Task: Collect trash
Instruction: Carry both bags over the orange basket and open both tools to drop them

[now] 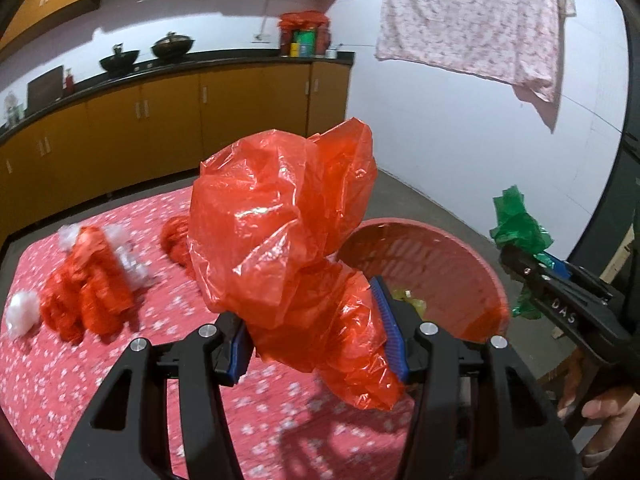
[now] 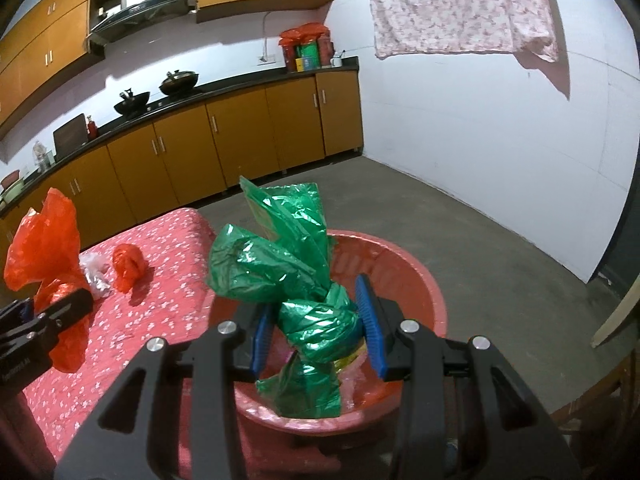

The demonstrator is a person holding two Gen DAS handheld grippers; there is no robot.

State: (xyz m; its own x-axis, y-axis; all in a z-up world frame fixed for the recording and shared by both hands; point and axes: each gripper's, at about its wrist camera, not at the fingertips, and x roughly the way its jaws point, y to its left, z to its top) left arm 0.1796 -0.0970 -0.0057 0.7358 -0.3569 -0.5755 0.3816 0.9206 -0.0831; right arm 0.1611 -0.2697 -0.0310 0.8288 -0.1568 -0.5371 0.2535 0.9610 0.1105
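Red bags: three | left gripper (image 1: pixel 316 334) clamps one red bag (image 1: pixel 280 220) | right gripper (image 2: pixel 318 330) clamps green bag (image 2: pixel 296 264)

The only lettering that reads clearly is "DAS", in pale capitals on the black side of the right gripper (image 1: pixel 520 258), seen from the left wrist view; the letters run along the arm just behind its fingers (image 1: pixel 558 266). In the right wrist view the left gripper (image 2: pixel 26 308) carries a strip of small pale print along its black body at the picture's left edge, too small and too blurred to make out. The tins and boxes (image 2: pixel 306 58) at the far end of the kitchen worktop (image 2: pixel 240 84) have coloured labels, green, yellow and red, but no word or number on them can be read.
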